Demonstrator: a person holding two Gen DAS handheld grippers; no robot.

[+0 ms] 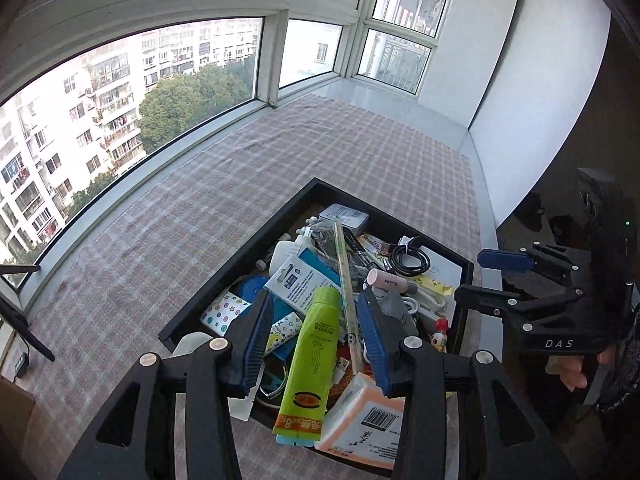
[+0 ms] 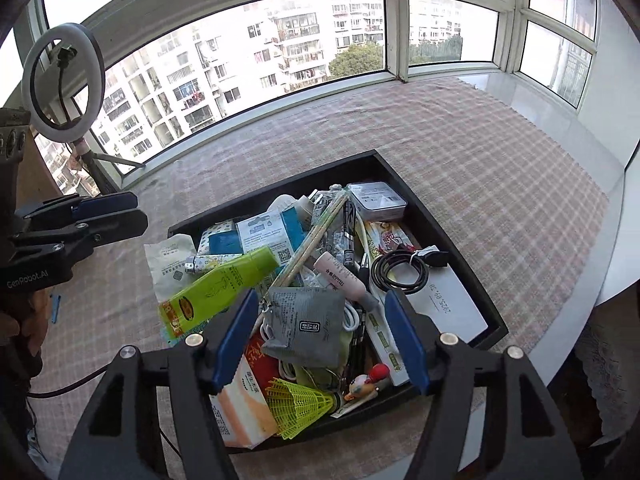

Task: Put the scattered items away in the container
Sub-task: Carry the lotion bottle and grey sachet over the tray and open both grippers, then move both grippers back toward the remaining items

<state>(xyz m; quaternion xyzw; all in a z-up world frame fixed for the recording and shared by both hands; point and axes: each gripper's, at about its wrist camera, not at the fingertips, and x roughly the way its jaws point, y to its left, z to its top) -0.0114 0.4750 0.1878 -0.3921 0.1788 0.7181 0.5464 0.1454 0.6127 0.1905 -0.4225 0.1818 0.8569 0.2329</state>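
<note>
Checked cloth (image 1: pixel 280 168) over the counter by the window. On it, black tray (image 2: pixel 448 224), shallow and square, piled full. Lying slanted across the pile, green tube (image 1: pixel 316 356), its end past the near rim. Beside it, orange-and-white tissue pack (image 1: pixel 360 412). Grey pouch (image 2: pixel 308 320) mid-heap; coiled black cable (image 2: pixel 400 272) toward the right side. Yellow shuttlecock (image 2: pixel 300 400) at the near edge. Left claw (image 1: pixel 316 340) spread above the tube, pinching nothing. Right claw (image 2: pixel 320 340) spread wide over the pouch, empty.
</note>
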